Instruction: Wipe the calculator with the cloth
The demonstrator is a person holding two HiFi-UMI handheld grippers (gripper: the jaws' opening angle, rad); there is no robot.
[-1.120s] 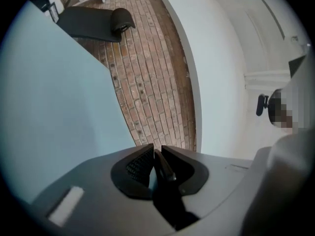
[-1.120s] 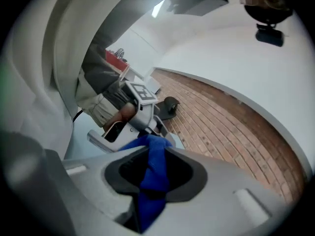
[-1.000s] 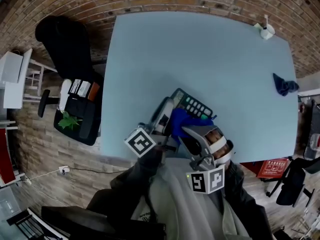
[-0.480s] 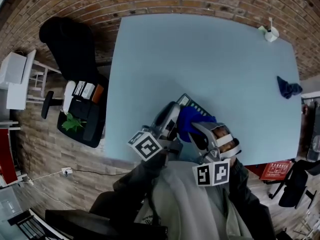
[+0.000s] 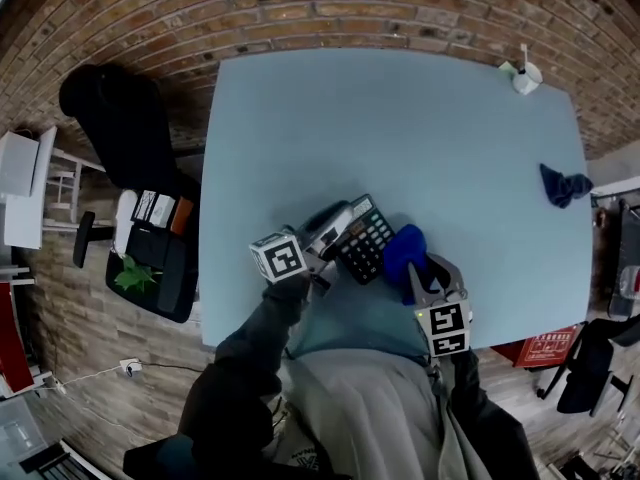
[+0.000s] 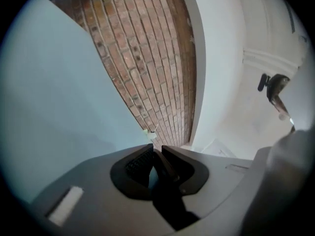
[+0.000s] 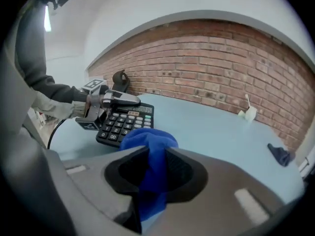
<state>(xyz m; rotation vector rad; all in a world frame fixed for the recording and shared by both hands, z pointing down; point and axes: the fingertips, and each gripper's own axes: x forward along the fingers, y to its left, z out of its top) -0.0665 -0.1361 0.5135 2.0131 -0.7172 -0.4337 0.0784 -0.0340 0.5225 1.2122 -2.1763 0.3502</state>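
Nearest you, your right gripper (image 7: 156, 167) pinches a wad of blue cloth (image 7: 147, 140) between its pads, the fabric bulging past the tips. Just beyond, the calculator (image 5: 364, 240) now looks to lie keys-up on the table (image 5: 400, 118) near its front edge. A second ago you held it raised close to your body with the cloth bunched over its face. Your left gripper (image 5: 333, 226) has come down with it and stays clamped on the display end, jaws nearly together on that thin dark edge. The cloth has moved off to the keypad's right and sits just beside it; whether it touches the casing cannot be told. With the keys uncovered, either one pass is finished or you are resetting for a stroke with the table backing the calculator. Farther off, a second dark blue rag (image 5: 562, 184) lies at the table's right edge. A small white object (image 5: 524, 72) stands at the far corner before the brick wall (image 5: 330, 8).
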